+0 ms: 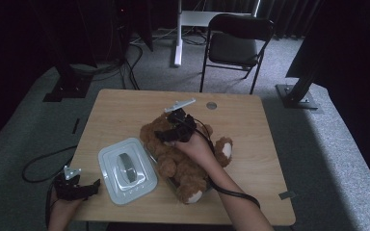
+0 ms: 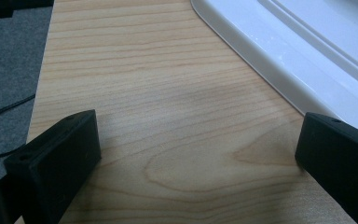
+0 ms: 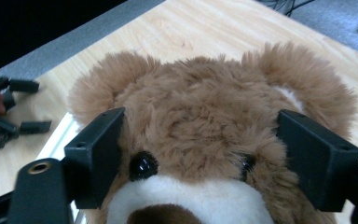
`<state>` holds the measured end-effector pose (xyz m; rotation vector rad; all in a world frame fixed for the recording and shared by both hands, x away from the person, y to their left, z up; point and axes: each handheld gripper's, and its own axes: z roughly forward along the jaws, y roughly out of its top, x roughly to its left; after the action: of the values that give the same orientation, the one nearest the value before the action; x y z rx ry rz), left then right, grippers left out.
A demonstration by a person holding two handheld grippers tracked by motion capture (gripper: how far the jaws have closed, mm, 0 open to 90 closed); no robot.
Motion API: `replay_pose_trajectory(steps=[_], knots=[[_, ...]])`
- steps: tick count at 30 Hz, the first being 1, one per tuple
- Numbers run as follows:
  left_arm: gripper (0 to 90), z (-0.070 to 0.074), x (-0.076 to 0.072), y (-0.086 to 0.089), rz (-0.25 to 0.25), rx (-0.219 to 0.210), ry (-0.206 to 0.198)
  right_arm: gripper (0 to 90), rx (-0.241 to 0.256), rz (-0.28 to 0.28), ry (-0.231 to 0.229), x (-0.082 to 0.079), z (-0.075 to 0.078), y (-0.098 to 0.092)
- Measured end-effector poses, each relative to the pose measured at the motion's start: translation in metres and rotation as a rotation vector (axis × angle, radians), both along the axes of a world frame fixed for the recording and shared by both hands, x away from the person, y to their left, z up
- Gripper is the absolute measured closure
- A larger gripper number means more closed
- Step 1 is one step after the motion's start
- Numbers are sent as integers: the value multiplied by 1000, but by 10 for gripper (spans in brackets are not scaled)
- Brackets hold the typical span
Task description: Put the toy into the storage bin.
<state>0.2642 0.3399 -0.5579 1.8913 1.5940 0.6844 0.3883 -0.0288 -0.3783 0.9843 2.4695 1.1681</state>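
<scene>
jaws apart on both; right gripper [image 3: 200, 154] straddles teddy bear [image 3: 205, 116], muzzle cut off.

Fluffy brown plush teddy bear [image 3: 205, 135] (glossy bead eyes); smooth, probably plastic white lid [image 1: 126, 170]; matt pale-wood table [image 1: 250, 125].

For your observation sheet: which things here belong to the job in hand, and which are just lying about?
In the job: teddy bear, right gripper astride its head, white lid, left gripper open beside it.
Lying about: folding chair, floor cables.
</scene>
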Motion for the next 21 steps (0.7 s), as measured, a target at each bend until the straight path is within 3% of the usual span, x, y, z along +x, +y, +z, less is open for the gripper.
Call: replay_pose_trajectory(steps=[3,6,10,15,17,21], knots=[[6,0,0,0,0,-1,0,203,-4,12,10,-2,-4,-2],[6,0,0,0,-2,2,2,218,-50,56,58,-4,-16,-2],[6,0,0,0,0,-1,1,223,-158,67,110,-3,-40,10],[6,0,0,0,0,0,1,224,-320,53,114,-3,-66,34],[6,0,0,0,0,0,1,221,-354,45,132,-1,-73,39],[6,0,0,0,-1,0,2,216,-332,41,140,1,-73,38]])
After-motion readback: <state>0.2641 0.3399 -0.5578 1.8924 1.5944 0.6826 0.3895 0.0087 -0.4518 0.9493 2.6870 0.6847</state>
